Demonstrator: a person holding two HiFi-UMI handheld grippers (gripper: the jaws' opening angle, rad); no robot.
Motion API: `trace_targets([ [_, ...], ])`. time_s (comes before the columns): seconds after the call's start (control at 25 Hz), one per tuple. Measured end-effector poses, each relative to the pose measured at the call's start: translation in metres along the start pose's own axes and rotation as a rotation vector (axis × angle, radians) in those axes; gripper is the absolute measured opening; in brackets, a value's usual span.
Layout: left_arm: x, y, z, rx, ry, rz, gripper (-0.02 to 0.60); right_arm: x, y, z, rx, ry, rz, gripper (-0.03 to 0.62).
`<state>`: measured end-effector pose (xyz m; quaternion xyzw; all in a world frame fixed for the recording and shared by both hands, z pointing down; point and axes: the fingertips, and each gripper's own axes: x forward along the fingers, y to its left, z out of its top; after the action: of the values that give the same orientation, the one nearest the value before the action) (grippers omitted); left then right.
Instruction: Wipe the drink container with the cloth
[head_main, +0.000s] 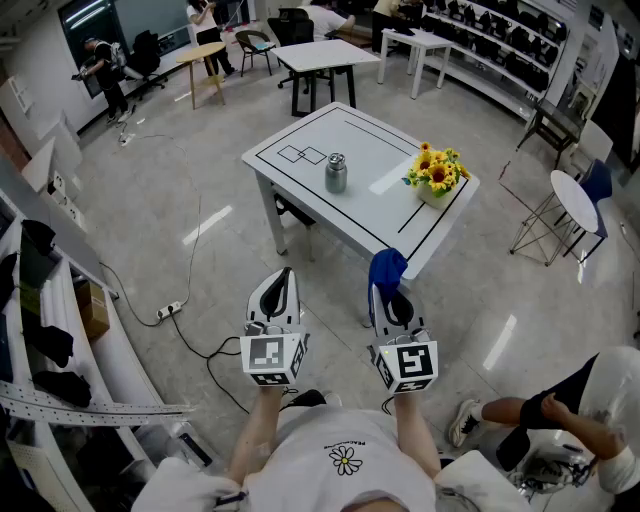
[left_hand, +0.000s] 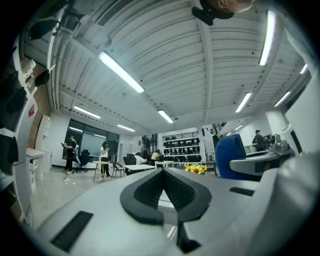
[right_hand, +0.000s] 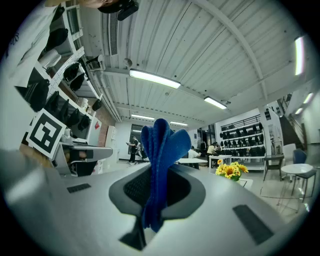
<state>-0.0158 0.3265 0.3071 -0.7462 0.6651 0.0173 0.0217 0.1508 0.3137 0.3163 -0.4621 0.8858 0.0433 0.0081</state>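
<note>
The white table (head_main: 372, 195) ahead holds the drink container (head_main: 336, 172); the right claw (right_hand: 156, 172) pinches the blue cloth (head_main: 386, 265), and the left claw (head_main: 285, 273) is closed and empty.

I can read no words or numbers anywhere; the small print above the flower on my white shirt (head_main: 300, 472) is too tiny to make out.

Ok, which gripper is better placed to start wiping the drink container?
Right. The right gripper is already shut on the blue cloth, while the left gripper is shut and empty. Both are short of the table; the drink container stands there untouched, so the left could probably steady it.
</note>
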Motion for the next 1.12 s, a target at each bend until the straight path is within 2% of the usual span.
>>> trace_targets([
  [0.4,0.001,0.002,-0.004,0.009,0.024,0.008,-0.003,0.005,0.001,-0.008,0.026,0.006,0.029,0.040],
  [0.64,0.015,0.016,-0.010,-0.001,0.009,0.024,-0.003,0.023,-0.002,-0.008,0.049,-0.036,0.054,0.040],
  [0.92,0.096,0.048,-0.023,-0.024,-0.005,0.006,-0.003,0.096,-0.027,-0.015,0.034,-0.036,0.046,0.040],
  [1.12,0.182,0.076,-0.018,-0.034,-0.017,-0.032,-0.003,0.172,-0.061,-0.009,0.005,-0.038,0.023,0.040],
])
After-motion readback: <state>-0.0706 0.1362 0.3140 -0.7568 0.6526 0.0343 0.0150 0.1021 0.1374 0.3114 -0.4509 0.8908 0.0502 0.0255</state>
